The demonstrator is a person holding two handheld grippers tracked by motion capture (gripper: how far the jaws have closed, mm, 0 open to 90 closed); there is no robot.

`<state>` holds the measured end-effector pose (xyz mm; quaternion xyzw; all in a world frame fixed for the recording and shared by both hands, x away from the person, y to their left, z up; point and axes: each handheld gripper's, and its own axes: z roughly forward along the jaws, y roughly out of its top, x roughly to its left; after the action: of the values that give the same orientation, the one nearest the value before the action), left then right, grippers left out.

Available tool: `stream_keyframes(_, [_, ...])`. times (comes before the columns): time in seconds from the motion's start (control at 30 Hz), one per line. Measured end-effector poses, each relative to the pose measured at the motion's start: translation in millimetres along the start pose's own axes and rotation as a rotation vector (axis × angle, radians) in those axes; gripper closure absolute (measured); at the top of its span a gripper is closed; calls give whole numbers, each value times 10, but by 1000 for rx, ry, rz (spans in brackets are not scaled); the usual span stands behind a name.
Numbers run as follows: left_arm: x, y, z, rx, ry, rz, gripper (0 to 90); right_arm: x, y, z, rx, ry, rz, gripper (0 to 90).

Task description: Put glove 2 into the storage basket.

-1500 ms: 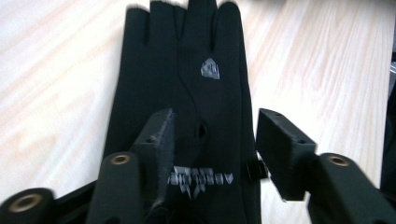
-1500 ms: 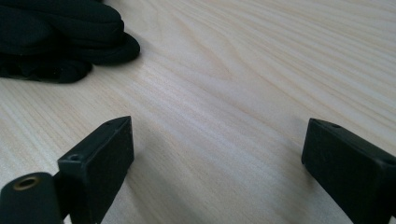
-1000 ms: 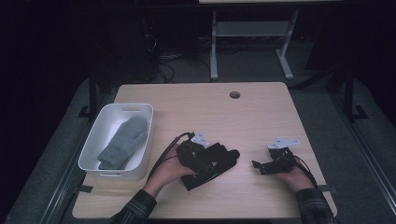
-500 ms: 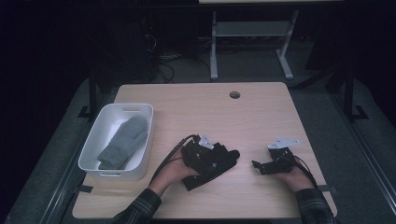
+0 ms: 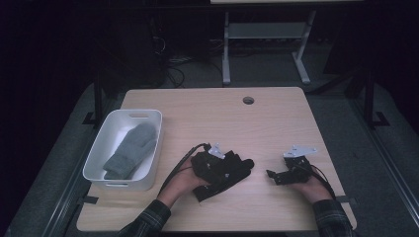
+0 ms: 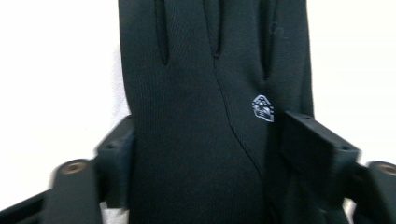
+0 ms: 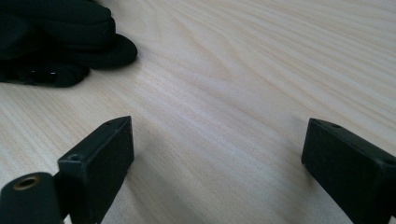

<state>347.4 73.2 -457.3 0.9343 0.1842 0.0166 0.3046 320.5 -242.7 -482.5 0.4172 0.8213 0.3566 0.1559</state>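
Black knit between black jaws, nearest of all: the left gripper [image 6: 201, 154] clamped on the black glove [image 6: 210, 93], one jaw pressing each side of the palm just below a small white logo [image 6: 263, 108], the glove's finger slits running up and away. Probably gripped at the palm so that the fingers hang free and the whole glove travels in one piece. From the high view, the same black glove [image 5: 228, 170] bunched at the left gripper [image 5: 217, 165], low over the wooden table [image 5: 207, 108] near its front edge, the left hand [image 5: 183, 181] coming in from below.

To the right and a little apart, the right gripper [image 5: 273, 175] resting low on the wood, jaws spread wide and holding nothing (bare wood grain between them in the right gripper view, the glove [image 7: 60, 42] off at the upper left). Seemingly parked there, ready to help if needed.

Farther off, at the left edge of the table, a white bin [image 5: 101, 158] with a grey mitten [image 5: 131, 150] lying inside, a likely place for the black glove too. Beyond that, a round cable hole [image 5: 248, 100] near the far edge.
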Motion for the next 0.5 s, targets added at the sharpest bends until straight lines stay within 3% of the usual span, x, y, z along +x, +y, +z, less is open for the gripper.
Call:
stream_keyframes(0.07, [-10, 11, -20, 11, -25, 15, 431, 0, 0, 0, 0, -1, 0, 92])
stream_keyframes(0.17, [-8, 11, -31, 8, -48, -6, 575, 3, -2, 0, -2, -3, 1, 92])
stream_keyframes(0.5, [-7, 47, -77, 17, -58, -51, 691, 2, -1, 0, -1, -2, 1, 92])
